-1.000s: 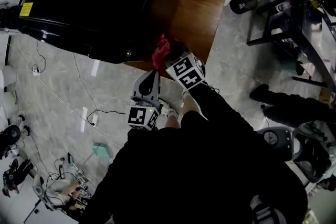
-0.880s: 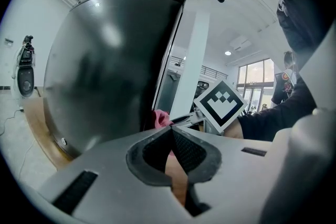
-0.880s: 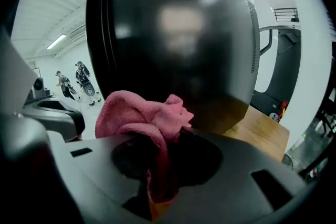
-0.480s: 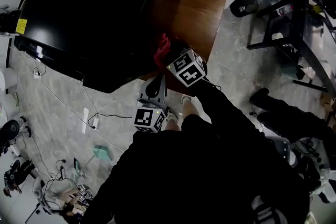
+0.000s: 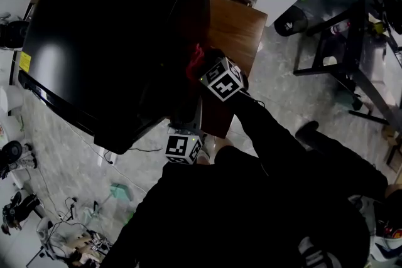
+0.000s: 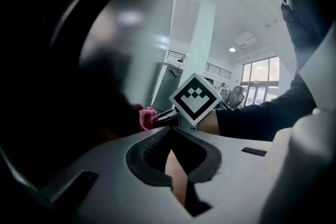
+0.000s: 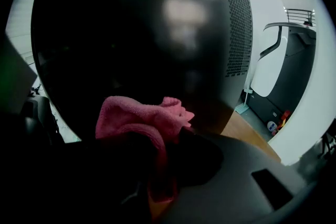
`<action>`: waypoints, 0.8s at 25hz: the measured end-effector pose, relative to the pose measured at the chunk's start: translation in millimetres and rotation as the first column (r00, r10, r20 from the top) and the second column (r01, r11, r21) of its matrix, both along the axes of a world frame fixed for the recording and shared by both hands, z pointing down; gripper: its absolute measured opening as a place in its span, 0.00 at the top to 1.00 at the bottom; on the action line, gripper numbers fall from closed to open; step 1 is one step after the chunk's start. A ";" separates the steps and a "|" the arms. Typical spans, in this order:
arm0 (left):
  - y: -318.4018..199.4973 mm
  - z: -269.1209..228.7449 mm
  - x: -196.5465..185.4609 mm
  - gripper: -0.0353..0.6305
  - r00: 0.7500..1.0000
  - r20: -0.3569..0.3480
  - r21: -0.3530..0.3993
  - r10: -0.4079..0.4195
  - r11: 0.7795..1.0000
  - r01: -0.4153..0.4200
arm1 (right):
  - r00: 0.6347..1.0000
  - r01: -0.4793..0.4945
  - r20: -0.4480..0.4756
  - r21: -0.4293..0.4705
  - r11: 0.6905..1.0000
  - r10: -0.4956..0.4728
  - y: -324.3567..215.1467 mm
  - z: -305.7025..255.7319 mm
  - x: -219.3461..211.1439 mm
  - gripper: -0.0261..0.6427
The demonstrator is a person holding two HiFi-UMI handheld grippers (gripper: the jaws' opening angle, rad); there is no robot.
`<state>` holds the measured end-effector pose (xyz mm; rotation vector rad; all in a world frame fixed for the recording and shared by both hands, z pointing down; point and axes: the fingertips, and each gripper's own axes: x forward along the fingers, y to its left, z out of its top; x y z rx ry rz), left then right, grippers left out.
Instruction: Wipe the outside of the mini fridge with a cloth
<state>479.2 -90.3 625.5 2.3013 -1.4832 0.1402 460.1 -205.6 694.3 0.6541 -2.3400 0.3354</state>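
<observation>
Holding pink cloth (image 7: 140, 114) against black fridge (image 5: 107, 41) right side: right gripper (image 5: 200, 67), clamped on it. Left gripper (image 6: 170, 139) near, below it, jaws together, empty. Fridge on wooden worktop (image 5: 237, 28). Grey floor (image 5: 69, 154), cables (image 5: 59, 226) left; black rack (image 5: 333, 41) far right.

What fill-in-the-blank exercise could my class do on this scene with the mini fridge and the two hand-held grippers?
1. The right gripper is shut on a crumpled, fluffy ____ cloth.
2. That cloth is held at the side of a glossy ____ mini fridge.
3. The mini fridge stands on a brown ____ surface.
4. The left gripper has its jaws together and holds ____.

Missing words: pink; black; wooden; nothing
</observation>
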 end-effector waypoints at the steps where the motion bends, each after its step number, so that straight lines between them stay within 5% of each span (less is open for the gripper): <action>1: -7.7 -1.3 4.2 0.94 1.000 -0.001 0.003 -0.002 1.000 0.002 | 1.000 0.006 -0.010 -0.007 1.000 -0.006 -7.7 3.9 4.1 0.80; 13: -46.7 -37.3 32.0 0.94 1.000 0.020 0.044 -0.009 0.999 0.008 | 0.996 -0.033 -0.080 0.029 0.999 0.035 -96.9 3.5 42.0 0.80; 20: -21.6 -68.8 28.8 0.94 0.999 0.033 0.098 0.022 0.995 -0.025 | 0.986 -0.168 0.034 0.078 0.983 0.165 -106.9 -24.9 53.4 0.80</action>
